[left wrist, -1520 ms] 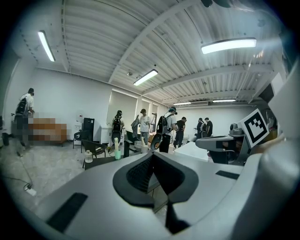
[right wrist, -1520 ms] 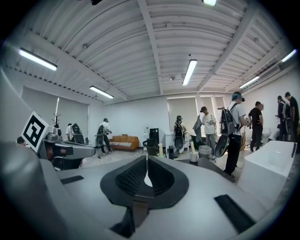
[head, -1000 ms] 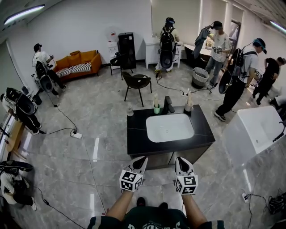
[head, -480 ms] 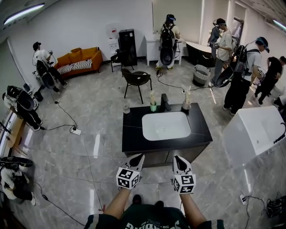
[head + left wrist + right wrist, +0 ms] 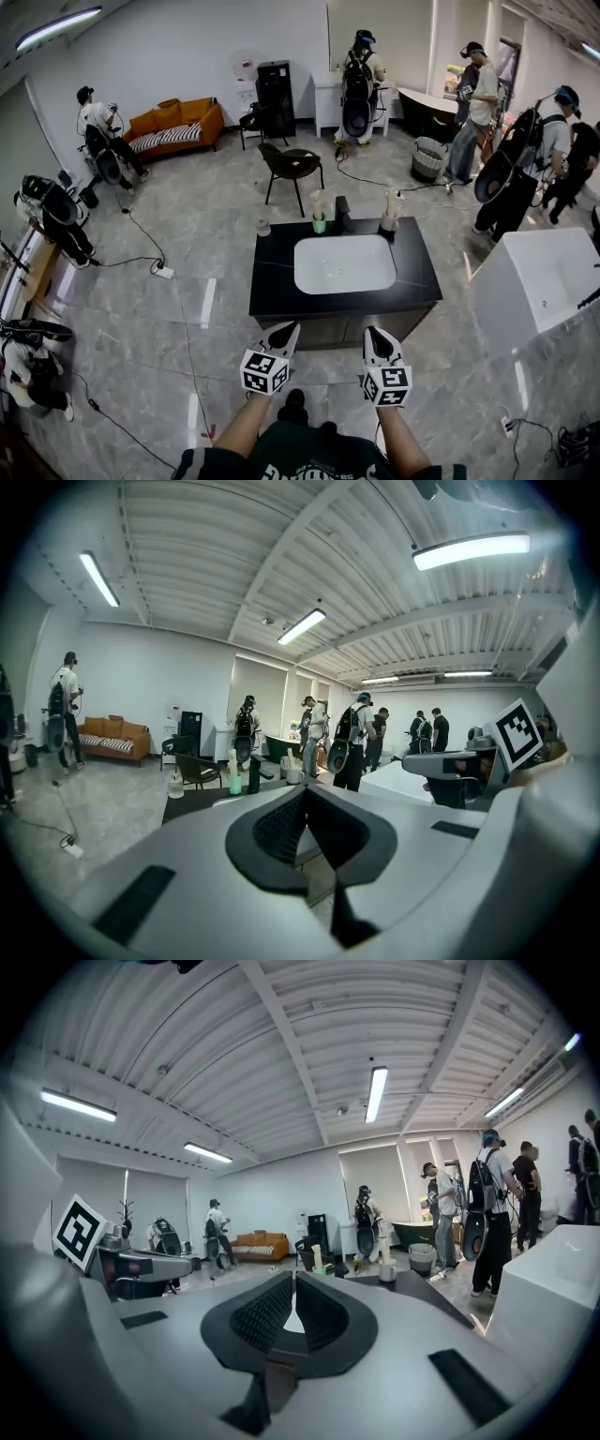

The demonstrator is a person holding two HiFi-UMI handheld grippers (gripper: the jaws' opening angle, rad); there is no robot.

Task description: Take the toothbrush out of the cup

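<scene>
Green cup [image 5: 319, 225] sits far off, toothbrush [image 5: 317, 205] indistinct; left gripper [image 5: 292, 327], right gripper [image 5: 372, 331] closed, empty.

place: open studio hall | cues: freestanding sink counter [image 5: 272, 281], sofa [image 5: 173, 127], bathtub [image 5: 548, 281], backpacked people [image 5: 359, 80]

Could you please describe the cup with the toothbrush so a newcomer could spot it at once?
A black counter with a white basin stands in the middle of the room. On its far edge, left of the dark tap, is the cup, with a pale toothbrush upright in it. It is green; the mug right of the tap is white.
</scene>
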